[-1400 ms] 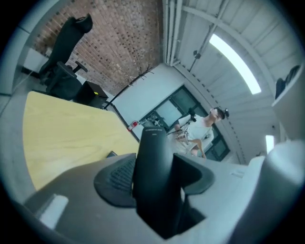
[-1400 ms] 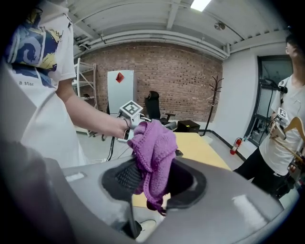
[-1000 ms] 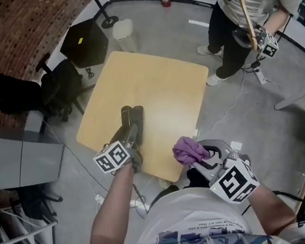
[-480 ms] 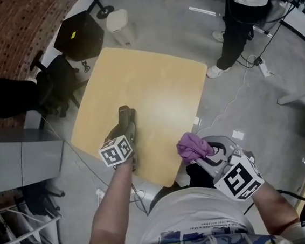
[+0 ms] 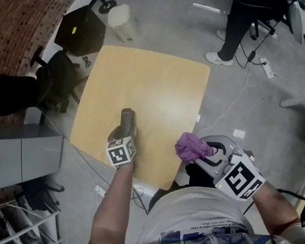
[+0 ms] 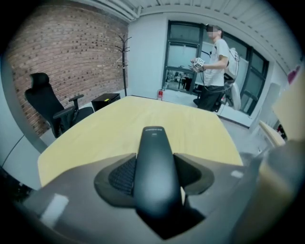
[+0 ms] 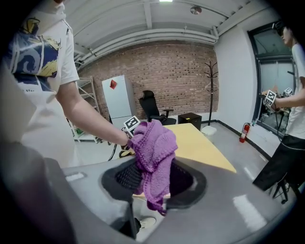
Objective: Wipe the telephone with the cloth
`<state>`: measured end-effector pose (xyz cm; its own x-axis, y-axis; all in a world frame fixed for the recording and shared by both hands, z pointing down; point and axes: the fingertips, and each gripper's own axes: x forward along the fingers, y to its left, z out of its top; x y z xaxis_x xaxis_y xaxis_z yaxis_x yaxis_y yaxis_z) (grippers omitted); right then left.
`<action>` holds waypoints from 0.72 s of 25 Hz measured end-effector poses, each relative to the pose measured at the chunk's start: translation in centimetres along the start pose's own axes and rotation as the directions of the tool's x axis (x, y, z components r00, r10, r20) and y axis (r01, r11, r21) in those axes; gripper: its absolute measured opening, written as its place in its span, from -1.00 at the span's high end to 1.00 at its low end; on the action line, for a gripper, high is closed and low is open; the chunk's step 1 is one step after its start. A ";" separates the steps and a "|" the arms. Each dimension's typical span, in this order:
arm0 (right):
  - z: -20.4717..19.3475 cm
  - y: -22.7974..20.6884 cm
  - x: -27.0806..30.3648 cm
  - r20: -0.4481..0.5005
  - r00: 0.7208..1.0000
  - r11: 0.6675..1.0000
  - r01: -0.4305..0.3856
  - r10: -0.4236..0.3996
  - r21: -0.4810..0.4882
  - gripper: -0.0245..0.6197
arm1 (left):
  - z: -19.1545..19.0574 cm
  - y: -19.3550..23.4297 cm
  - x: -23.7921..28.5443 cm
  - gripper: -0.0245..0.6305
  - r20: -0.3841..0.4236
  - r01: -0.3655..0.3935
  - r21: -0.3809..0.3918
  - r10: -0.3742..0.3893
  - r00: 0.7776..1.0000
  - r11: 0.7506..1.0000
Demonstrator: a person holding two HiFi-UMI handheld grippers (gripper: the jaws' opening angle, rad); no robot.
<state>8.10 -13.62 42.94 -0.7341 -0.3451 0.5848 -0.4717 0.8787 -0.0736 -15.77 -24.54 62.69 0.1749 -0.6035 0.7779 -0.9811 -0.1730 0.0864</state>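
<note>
Table point(image 5: 158, 75) now closer beneath telephone point(image 5: 127, 117) in left gripper point(image 5: 125, 131).

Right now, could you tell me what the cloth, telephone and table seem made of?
The cloth looks like purple knitted fabric, loops visible. The telephone seems smooth black plastic, satin sheen. The table: pale wood or laminate, faint glare.

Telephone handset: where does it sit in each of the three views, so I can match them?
Head view: telephone handset lower left of centre, in the left gripper.
Left gripper view: dead centre, between the jaws.
Right gripper view: not visible; purple cloth fills the centre.
Shared landmark: the yellow table.
</note>
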 end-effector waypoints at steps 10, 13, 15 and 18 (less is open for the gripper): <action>-0.3 -0.7 0.7 0.031 0.999 0.999 -0.040 0.039 0.019 0.51 | -0.5 0.3 0.0 0.12 -0.051 -0.050 0.078 0.054 0.997 0.996; -0.6 -0.6 0.8 0.017 0.999 0.999 -0.052 0.052 0.007 0.51 | -0.7 0.5 -0.2 0.00 -0.061 -0.054 0.086 0.059 0.996 0.995; -1.1 -0.6 0.8 0.006 0.998 0.998 -0.058 0.057 0.002 0.51 | -0.7 0.7 -0.6 -0.06 -0.060 -0.059 0.088 0.064 0.996 0.994; -1.5 -0.7 0.8 0.014 0.999 0.999 -0.051 0.051 -0.001 0.51 | -0.5 0.4 -1.6 -0.16 -0.046 -0.054 0.097 0.059 0.997 0.994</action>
<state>8.59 -14.03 44.65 -0.7637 -0.3043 0.5694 -0.4330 0.8956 -0.1022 -16.49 -23.26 61.78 0.1126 -0.5759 0.8097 -0.9765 -0.2148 -0.0170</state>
